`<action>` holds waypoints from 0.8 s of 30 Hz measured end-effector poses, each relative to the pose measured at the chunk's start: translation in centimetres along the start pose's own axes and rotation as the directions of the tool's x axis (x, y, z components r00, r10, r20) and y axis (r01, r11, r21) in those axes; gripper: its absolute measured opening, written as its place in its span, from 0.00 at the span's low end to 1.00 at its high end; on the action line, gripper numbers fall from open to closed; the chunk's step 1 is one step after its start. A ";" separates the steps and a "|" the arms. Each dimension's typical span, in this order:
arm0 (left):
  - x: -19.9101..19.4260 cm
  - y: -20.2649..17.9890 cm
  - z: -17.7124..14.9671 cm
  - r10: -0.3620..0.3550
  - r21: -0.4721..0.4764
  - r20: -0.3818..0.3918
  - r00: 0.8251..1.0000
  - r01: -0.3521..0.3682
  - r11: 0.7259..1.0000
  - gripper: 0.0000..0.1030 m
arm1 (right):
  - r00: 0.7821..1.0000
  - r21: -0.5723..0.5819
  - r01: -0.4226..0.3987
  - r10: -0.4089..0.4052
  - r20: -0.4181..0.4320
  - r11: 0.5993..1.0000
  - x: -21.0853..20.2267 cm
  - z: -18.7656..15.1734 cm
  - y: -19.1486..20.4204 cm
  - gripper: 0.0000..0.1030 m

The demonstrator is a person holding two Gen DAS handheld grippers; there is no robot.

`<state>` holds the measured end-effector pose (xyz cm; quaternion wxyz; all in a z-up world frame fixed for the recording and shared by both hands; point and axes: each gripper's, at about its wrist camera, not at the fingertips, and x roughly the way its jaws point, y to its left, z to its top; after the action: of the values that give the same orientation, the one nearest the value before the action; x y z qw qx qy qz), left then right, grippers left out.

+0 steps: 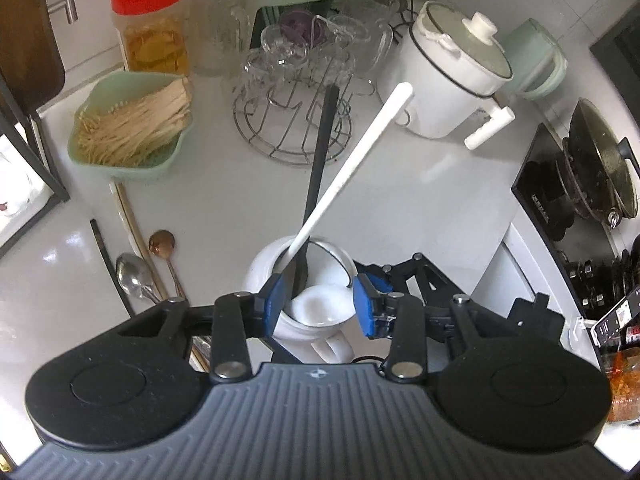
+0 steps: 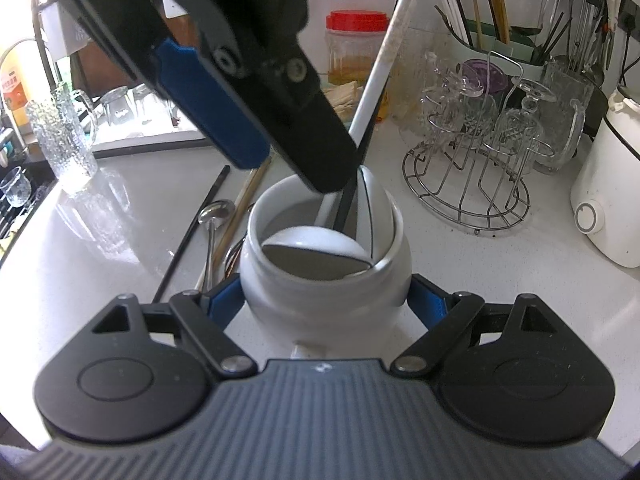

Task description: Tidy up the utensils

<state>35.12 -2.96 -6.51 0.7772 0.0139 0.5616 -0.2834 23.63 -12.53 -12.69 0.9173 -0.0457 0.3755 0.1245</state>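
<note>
A: What holds the round white ceramic utensil jar (image 2: 326,280) on the pale countertop (image 1: 224,200)?

B: The right gripper (image 2: 326,300). Its blue pads (image 2: 224,300) press on the jar's belly from both sides, a firm grip.

A: And the left gripper (image 1: 318,308)?

B: It hangs over the jar's mouth, pointing steeply down. Its jaws are parted, with nothing pinched between them; the blue fingertips (image 1: 366,308) stand just above the rim.

A: What is in the jar?

B: A long white plastic utensil handle (image 1: 352,160) and a long black handle (image 1: 322,152) lean out of the mouth, crossing just above it. A white ceramic soup spoon (image 1: 320,308) lies inside, bowl up.

A: What remains outside?

B: Beside the jar, on the side toward the sink, lie a polished steel spoon (image 1: 134,276), a small copper-coloured spoon (image 1: 162,244) and one black chopstick (image 2: 196,228). Beyond the jar stands a wire rack of upturned glasses (image 2: 468,188).
</note>
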 end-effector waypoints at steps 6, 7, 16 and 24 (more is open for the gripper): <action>-1.5 -0.6 -0.1 0.016 0.028 0.076 0.997 -0.018 0.999 0.43 | 1.000 0.001 -0.004 0.004 0.000 1.000 0.1 0.0 0.0 0.87; -1.8 -0.7 -0.1 0.022 0.031 0.089 0.996 -0.025 0.999 0.43 | 1.000 0.001 -0.004 0.004 0.000 1.000 0.1 0.0 0.0 0.87; -4.5 -1.1 -1.0 0.068 0.014 0.208 0.976 -0.072 0.997 0.43 | 1.000 0.003 -0.004 0.004 0.002 1.000 0.1 0.1 0.0 0.87; -6.7 -0.6 -2.5 0.118 -0.037 0.305 0.945 -0.112 0.993 0.43 | 1.000 0.006 -0.001 0.001 0.012 1.000 0.1 0.0 0.1 0.87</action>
<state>31.33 0.19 -1.36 0.8702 -0.0051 0.4350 -0.2311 23.71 -12.40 -12.78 0.9196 -0.0421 0.3703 0.1241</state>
